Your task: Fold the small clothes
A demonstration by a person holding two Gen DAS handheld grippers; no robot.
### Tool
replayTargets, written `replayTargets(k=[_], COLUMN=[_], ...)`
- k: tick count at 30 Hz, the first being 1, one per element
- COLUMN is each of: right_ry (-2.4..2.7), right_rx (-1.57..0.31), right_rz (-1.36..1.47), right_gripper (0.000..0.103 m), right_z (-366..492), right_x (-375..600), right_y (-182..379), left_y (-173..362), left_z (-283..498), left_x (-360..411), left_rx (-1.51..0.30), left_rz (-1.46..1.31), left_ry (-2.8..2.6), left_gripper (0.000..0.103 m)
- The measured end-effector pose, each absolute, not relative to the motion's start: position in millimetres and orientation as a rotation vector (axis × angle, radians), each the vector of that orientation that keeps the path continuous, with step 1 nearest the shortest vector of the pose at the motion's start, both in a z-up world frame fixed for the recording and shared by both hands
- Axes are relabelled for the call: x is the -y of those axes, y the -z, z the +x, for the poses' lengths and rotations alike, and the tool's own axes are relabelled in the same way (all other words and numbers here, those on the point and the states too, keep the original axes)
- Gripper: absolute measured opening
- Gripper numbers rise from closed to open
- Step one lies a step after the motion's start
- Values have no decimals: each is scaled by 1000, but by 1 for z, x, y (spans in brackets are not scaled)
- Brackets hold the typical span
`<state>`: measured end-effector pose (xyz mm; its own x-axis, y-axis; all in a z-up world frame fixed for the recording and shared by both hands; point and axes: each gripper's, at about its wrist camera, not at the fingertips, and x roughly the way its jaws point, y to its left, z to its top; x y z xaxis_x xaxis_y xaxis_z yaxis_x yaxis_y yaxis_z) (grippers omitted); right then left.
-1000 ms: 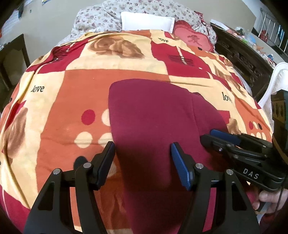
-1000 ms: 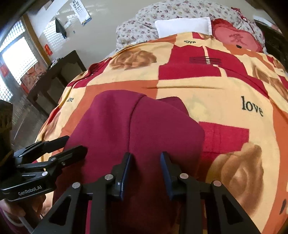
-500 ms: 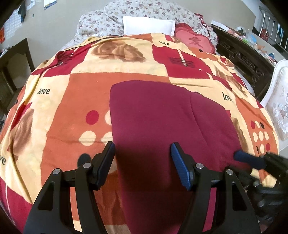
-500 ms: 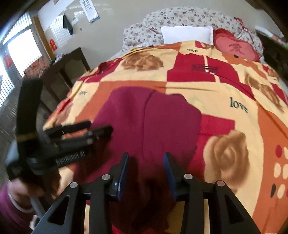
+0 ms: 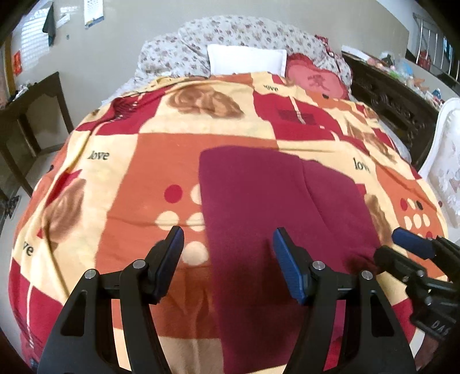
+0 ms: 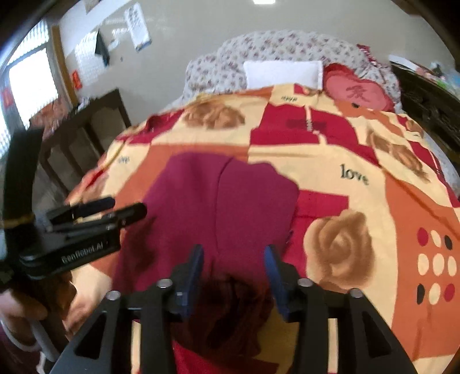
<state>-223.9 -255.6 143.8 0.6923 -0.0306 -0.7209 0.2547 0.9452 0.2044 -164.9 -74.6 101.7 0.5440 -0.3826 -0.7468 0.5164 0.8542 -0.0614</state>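
One maroon garment (image 5: 258, 207) lies flat on the blanket (image 5: 149, 172) of the bed, folded into two side-by-side panels with one seam between them. Two grippers hover above its near edge: the left gripper (image 5: 227, 247) spread wide, holding nothing; the right gripper (image 6: 234, 263) also spread, empty. Three pillows lie at the head: one white (image 5: 247, 59), one red (image 5: 313, 80), one floral (image 5: 172, 51).

garment (image 5: 267, 218) near end – cut by frame edge | wall papers (image 6: 138, 26) – blurred, unreadable
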Motion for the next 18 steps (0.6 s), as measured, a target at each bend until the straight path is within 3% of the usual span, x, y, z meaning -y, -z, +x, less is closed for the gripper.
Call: replayTargets(k=[15, 18], right_ry=[253, 254], right_rx=[-719, -713], right_rz=[284, 271], right_gripper=[51, 57], right_z=[-224, -227], right_x=[228, 225], right_y=[-177, -180], left_y=[-136, -139], left_z=[-185, -186], left_x=[43, 39], left_rx=[-733, -728], left_rz=[145, 130], left_ry=[499, 499], left_gripper=[65, 65])
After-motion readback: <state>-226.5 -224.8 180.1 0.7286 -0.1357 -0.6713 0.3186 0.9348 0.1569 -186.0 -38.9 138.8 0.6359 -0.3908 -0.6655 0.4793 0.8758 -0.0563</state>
